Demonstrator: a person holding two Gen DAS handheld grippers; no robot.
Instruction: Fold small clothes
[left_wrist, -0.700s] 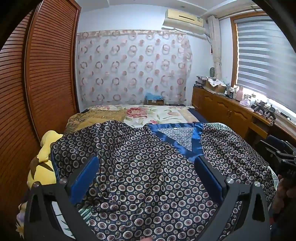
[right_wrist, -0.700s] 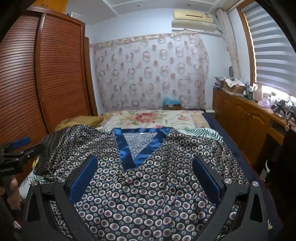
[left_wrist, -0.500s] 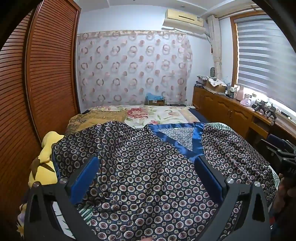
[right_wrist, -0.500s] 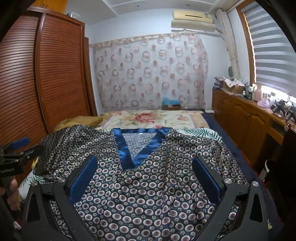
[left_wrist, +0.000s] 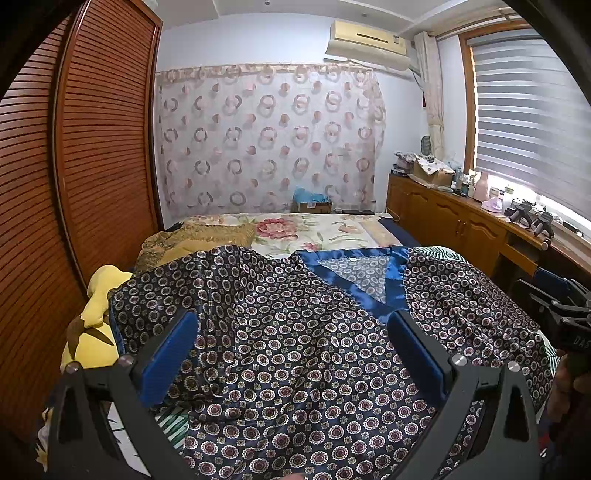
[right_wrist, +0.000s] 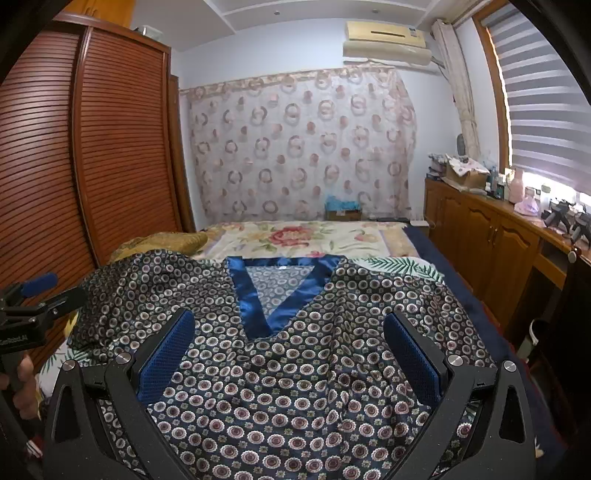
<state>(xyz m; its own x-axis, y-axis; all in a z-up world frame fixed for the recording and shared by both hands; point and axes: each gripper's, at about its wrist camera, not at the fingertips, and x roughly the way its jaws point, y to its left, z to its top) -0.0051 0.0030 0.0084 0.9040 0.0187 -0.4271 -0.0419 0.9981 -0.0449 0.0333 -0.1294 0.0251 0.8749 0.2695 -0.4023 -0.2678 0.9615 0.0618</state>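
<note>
satin, dark blue with small ringed flowers: the garment (right_wrist: 295, 369) lies spread face up on the bed (right_wrist: 325, 236), filling the lower half of both views, its bright blue v-neck band (right_wrist: 273, 295) pointing toward me at centre frame. i judge this is the very start of the fold: the cloth is laid out but rumpled, nothing doubled over yet.

my left tool (left_wrist: 291, 354) hovers over the garment's left half with its pads wide apart and nothing between them; my right tool (right_wrist: 288, 350) hangs over the middle just below the neckline, equally spread and empty. each shows at the edge of the other's view.

next, i think, each tool needs to drop to a side edge or shoulder, pinch a single layer, and carry it inward. the slippery fabric may slide out of a shallow pinch.

around it: a floral sheet at mid frame, a yellow item (left_wrist: 96, 317) at lower left, a slatted wooden wardrobe (left_wrist: 92, 147) on the left, a circle-print curtain (right_wrist: 299, 147) behind, cabinets (right_wrist: 480, 236) and a blinded window to the right.
</note>
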